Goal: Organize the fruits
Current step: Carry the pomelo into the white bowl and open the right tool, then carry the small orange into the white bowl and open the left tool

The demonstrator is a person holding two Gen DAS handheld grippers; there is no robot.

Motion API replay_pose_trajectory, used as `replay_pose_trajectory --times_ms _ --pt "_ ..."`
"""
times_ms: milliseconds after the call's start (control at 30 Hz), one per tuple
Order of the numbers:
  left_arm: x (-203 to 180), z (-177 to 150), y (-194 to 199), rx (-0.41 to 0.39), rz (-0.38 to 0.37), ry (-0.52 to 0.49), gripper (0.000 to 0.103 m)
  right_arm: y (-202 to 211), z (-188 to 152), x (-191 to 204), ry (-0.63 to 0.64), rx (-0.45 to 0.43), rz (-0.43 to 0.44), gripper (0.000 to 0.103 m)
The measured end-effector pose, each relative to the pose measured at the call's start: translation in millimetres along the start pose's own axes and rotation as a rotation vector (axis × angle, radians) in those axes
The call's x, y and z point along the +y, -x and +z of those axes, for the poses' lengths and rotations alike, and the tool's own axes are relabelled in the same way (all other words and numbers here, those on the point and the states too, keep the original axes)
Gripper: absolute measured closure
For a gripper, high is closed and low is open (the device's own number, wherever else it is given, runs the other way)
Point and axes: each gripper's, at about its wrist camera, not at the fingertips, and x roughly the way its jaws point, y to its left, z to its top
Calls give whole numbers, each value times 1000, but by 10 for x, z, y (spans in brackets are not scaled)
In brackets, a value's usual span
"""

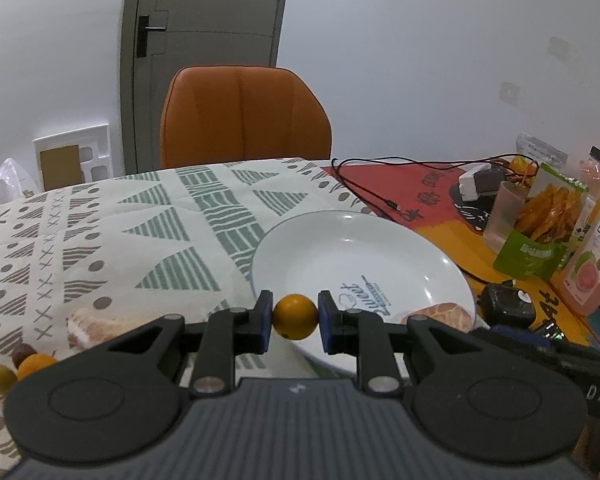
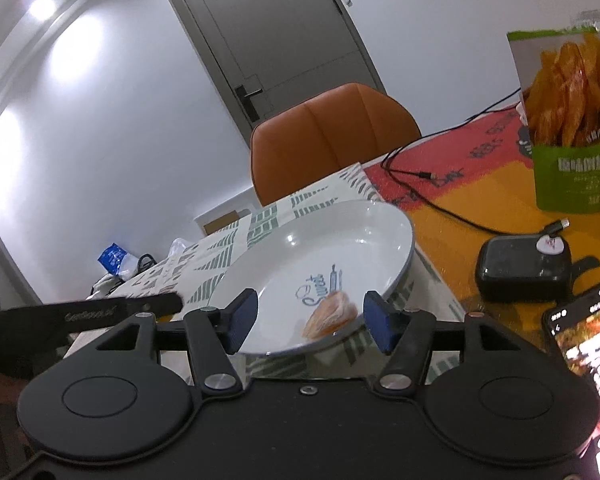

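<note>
My left gripper [image 1: 294, 314] is shut on a small round orange fruit [image 1: 295, 320], held just over the near rim of the white plate [image 1: 340, 248]. A pale peeled fruit piece [image 1: 440, 315] lies on the plate's near right side. Another piece [image 1: 96, 326] lies on the patterned cloth, with brown, orange and green small fruits [image 1: 32, 364] near it at the left. In the right wrist view my right gripper [image 2: 310, 316] stands open over the plate [image 2: 308, 248]. An orange segment [image 2: 330, 314] rests on the plate between its blue pads [image 2: 244, 316], untouched.
An orange chair [image 1: 244, 116] stands behind the table. To the right are a black cable [image 1: 364, 188], a plastic cup [image 1: 502, 216], a green snack bag [image 2: 572, 120], a pink juice bottle [image 1: 592, 248], a black box [image 2: 522, 270] and a lit phone [image 2: 584, 344].
</note>
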Motion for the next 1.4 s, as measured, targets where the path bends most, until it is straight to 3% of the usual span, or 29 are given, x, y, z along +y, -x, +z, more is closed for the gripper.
replay_pose_trajectory --times_ms 333,567,733,1167,1400 --pt "53 16 74 -3 7 31 77 54 -48 3 -7 3 -1 44" --pt "271 -44 236 -1 62 59 71 50 -66 62 -9 6 -9 44" --pt "411 -166 258 43 95 64 67 38 -108 146 1 16 1 44" --pt "362 -356 141 80 66 60 67 81 -225 294 23 37 4 40" --pt "371 -459 -98 131 39 82 67 84 -290 265 35 51 -27 23"
